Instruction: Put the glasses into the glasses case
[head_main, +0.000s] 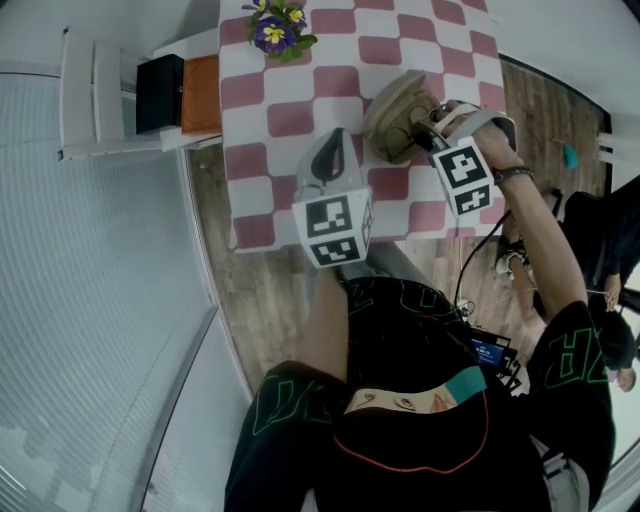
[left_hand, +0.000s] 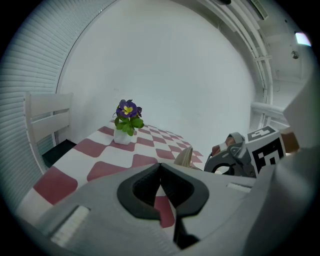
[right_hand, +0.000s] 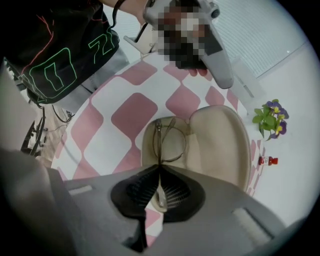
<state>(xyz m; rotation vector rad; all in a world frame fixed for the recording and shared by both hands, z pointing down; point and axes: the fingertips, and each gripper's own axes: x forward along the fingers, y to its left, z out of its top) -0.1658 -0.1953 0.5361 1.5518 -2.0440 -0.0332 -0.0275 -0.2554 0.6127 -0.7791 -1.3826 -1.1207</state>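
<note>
The beige glasses case (head_main: 397, 120) lies open on the pink-and-white checked table (head_main: 262, 205). In the right gripper view its two shells (right_hand: 222, 145) face up. Thin-framed glasses (right_hand: 169, 141) hang folded just over the left shell, and my right gripper (right_hand: 159, 176) is shut on their near end. From the head view that gripper (head_main: 428, 132) sits directly above the case. My left gripper (head_main: 333, 152) hovers over the table's near edge, to the left of the case, jaws shut with nothing in them (left_hand: 160, 186). The case edge (left_hand: 184, 157) shows beyond it.
A potted purple flower (head_main: 278, 30) stands at the table's far side, also seen as a flower pot (left_hand: 126, 125). A white chair (head_main: 95, 95) with a black box (head_main: 160, 92) is at the left. A small red item (right_hand: 267, 161) lies beyond the case.
</note>
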